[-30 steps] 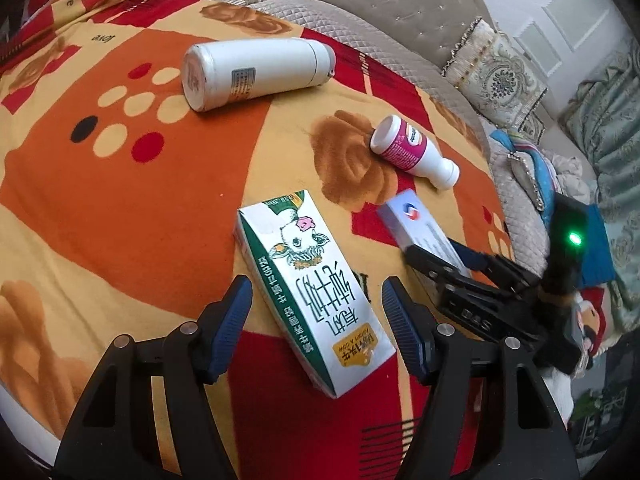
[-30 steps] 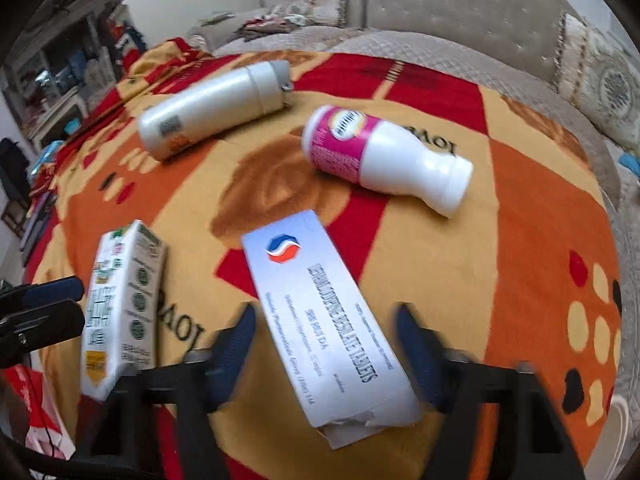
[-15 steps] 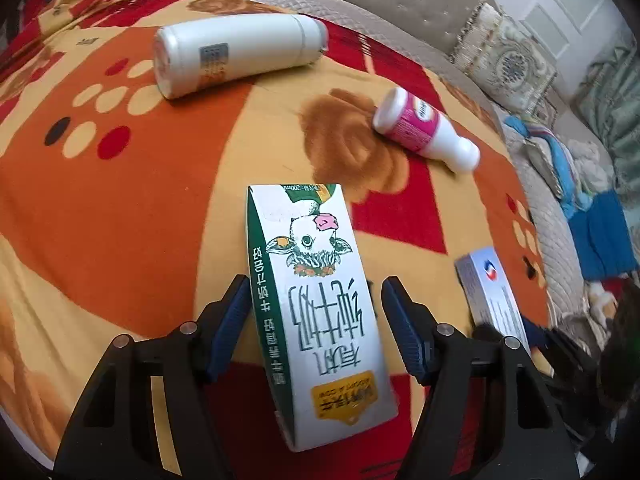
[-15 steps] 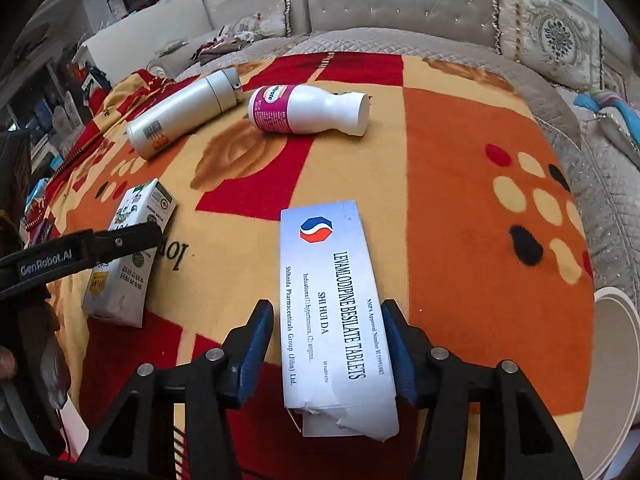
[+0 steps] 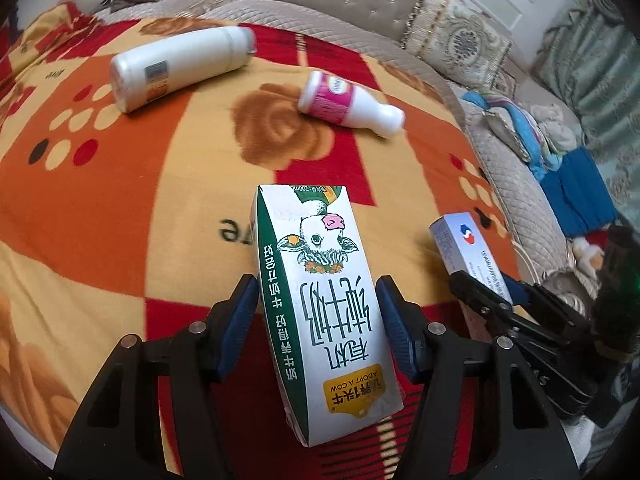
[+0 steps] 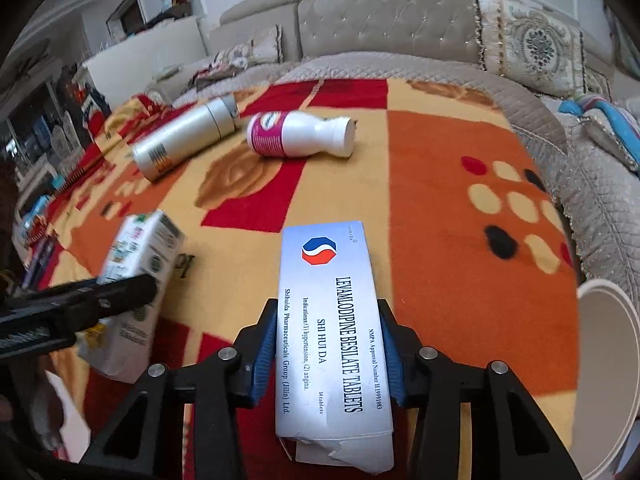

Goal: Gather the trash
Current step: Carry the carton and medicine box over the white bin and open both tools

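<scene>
The left gripper [image 5: 316, 320] points down at a patterned orange, red and yellow blanket [image 5: 120, 208] and has a milk carton [image 5: 320, 300] between its two blue pads; its jaws have just been closing, and the pads sit right against the carton's long sides, with the left pad touching the green edge, so it looks clamped on the carton. The carton lies lengthwise along the gripper, its cow picture toward the far end. The right gripper [image 6: 326, 350] has also just been closing its jaws, and its blue pads now press on both long sides of a white tablet box [image 6: 328, 320], which lies flat between them with its torn flap nearest the camera. In the left wrist view the tablet box [image 5: 464, 244] and the right gripper [image 5: 492, 296] sit just to the right of the left gripper. Ahead of both grippers, well apart from them, a tall white bottle [image 5: 180, 66] lies on its side to the far left, and a small white bottle with a pink label [image 5: 344, 102] lies on its side to the right of it. A white round rim [image 6: 608, 380] shows just right of the right gripper. A quilted beige sofa [image 6: 400, 28] rises beyond the blanket.
</scene>
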Available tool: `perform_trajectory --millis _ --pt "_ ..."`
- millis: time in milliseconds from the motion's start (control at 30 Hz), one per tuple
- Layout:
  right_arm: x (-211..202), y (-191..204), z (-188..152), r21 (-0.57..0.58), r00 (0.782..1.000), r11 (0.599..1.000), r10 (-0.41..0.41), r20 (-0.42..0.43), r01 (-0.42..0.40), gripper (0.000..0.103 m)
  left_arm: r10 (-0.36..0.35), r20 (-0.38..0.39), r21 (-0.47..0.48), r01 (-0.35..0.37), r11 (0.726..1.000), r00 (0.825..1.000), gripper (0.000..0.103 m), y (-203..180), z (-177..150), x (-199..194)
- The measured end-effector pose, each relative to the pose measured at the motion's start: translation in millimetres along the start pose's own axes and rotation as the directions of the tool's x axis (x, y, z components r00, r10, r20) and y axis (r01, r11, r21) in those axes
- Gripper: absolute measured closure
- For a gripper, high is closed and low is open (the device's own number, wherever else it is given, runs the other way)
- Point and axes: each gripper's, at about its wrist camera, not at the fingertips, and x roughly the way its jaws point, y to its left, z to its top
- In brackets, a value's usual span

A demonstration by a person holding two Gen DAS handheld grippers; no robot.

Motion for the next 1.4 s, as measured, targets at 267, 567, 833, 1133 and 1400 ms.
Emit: perform_trajectory --millis 267,567,833,1133,1400 --pt "-30.4 -11.9 -20.1 0.044 1.0 0.999 -0.01 0.023 0.009 0.058 -0.008 0.008 0.068 0.007 0.998 1.0 0.044 -31.2 -9.2 1.5" --pt "-47.4 -27.5 -37.9 0.092 0.999 0.995 -0.031 0.036 0.027 0.058 -0.012 0.017 0.14 0.01 0.99 1.0 0.044 -63.8 -17.5 -0.3" --pt "-69.7 -50.7 -51.4 0.124 0.996 0.99 -0.075 0.053 0.068 0.058 -0.049 -0.017 0.193 0.051 0.98 0.999 0.044 -99.1 -26.6 7.2" --pt "-90.5 -93.8 -65.6 0.2 0.99 0.973 -0.131 0.061 0.116 0.058 -0.097 -0.058 0.266 0.109 0.958 0.994 0.044 -148.7 -34.7 21.0" --pt "-100.8 -133.9 -77.0 0.254 0.984 0.955 -0.172 0.051 0.154 0.058 -0.117 -0.098 0.313 0.142 0.939 0.988 0.045 -184.4 -39.2 40.0"
